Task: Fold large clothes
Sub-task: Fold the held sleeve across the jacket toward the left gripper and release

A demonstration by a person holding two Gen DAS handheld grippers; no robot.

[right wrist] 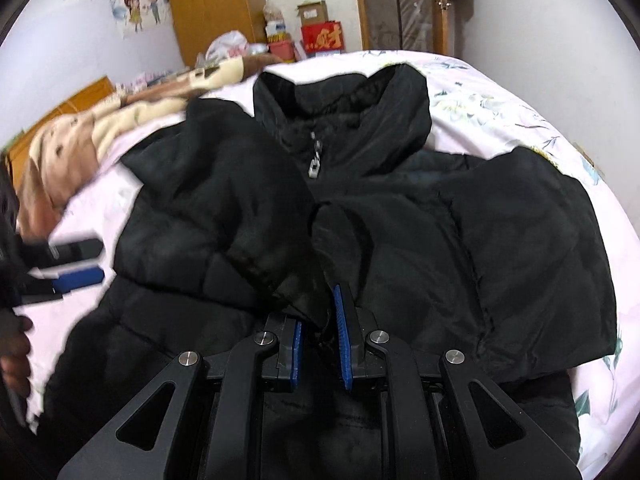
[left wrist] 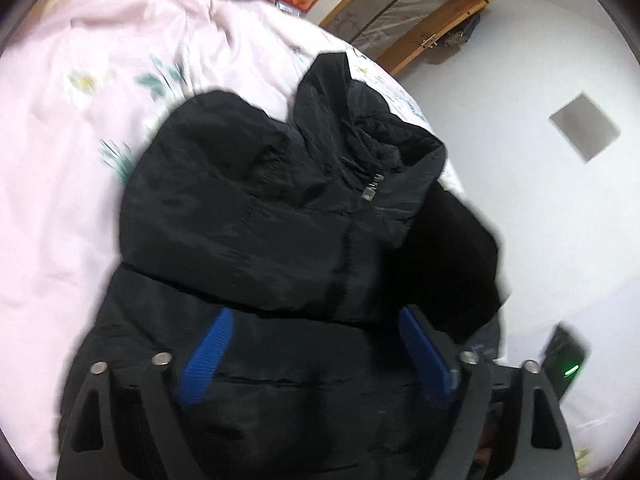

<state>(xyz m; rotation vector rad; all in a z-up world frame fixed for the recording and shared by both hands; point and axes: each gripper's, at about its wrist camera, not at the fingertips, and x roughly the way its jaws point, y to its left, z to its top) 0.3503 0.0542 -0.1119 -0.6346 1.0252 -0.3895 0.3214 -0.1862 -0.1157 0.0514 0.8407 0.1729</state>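
A puffy black quilted jacket (right wrist: 400, 220) lies front-up on the pink flower-printed bedsheet (left wrist: 60, 180), zipped to the stand-up collar (right wrist: 344, 88) with the metal zip pull (right wrist: 314, 168) showing at the throat. Its long axis runs from the near hem, under the camera, to the collar at the far end, so it points away from the person.

The right gripper (right wrist: 320, 328) has its blue-padded jaws nearly closed, pinching the cuff of the right sleeve (right wrist: 332, 240), which is drawn across the chest towards the zip line. The left sleeve (right wrist: 224, 200) already lies folded across the front, its cuff close beside the other. The left gripper (left wrist: 316, 348) hovers above the lower front panel with its jaws spread wide and nothing between them; in the right wrist view it shows at the left edge of the jacket.

To do this step well, I would lay the held cuff flat along the midline, parallel to the zip, and let go only once the padding has settled, so the sleeve does not spring back. The free gripper could press the folded sleeves down.
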